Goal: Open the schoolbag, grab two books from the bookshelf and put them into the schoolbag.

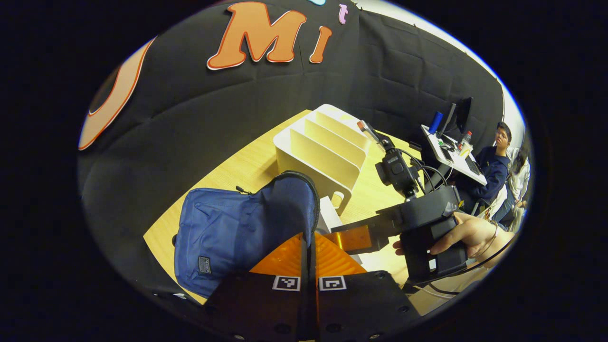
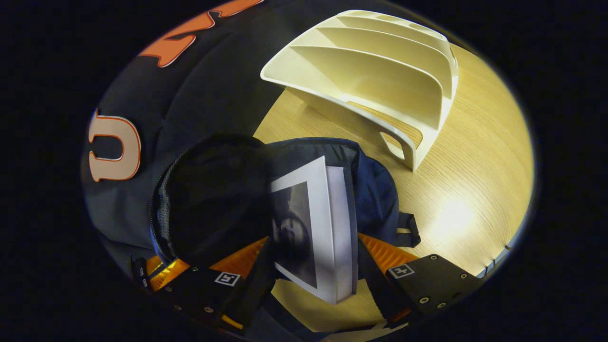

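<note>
A: One white-covered book (image 2: 313, 228) sits clamped in our right gripper (image 2: 313, 266), halfway into the open blue fabric schoolbag (image 2: 375, 190).

B: Our left gripper (image 1: 308, 259) pinches the bag rim. The cream slotted bookshelf (image 2: 380, 80) stands empty beyond.

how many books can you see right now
1. A single book is clamped between the right gripper fingers, going into the open blue schoolbag. The white bookshelf slots look empty. Another book may already sit hidden inside the bag.
</note>
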Demonstrator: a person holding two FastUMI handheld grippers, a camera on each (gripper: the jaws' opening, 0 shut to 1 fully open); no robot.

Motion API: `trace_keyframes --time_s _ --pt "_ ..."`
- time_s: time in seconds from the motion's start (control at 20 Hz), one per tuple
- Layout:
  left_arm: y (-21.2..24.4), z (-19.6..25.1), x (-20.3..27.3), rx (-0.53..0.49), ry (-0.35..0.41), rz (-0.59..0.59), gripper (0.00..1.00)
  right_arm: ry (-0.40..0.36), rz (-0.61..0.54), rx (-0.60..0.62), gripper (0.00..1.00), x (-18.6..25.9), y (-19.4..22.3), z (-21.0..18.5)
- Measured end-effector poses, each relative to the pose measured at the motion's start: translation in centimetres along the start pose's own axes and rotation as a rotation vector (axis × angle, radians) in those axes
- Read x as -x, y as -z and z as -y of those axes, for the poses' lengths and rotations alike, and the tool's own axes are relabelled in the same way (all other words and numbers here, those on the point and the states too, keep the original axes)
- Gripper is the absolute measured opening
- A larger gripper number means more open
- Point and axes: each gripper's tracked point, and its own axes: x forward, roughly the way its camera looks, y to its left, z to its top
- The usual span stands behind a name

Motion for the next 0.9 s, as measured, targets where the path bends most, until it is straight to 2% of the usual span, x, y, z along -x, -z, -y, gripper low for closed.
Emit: trace_keyframes --time_s 0.15,0.4,0.65,0.9 --pt "-0.1 0.2 -0.3 0.005 0.015 0.006 0.0 0.026 -0.042 0.078 0.97 0.2 0.1 -0.3" --pt "0.2 -0.8 -0.3 0.003 0.001 0.004 0.01 0.078 -0.03 0.084 0.98 1.0 -0.4 1.6" --pt "0.6 -0.9 -0.4 0.017 0.002 0.003 0.01 0.064 -0.011 0.087 0.98 3.2 -1.2 2.2" --pt "0.9 -0.4 -0.9 0.032 -0.013 -0.002 0.0 0.063 0.047 0.15 0.98 7.1 -3.2 4.1"
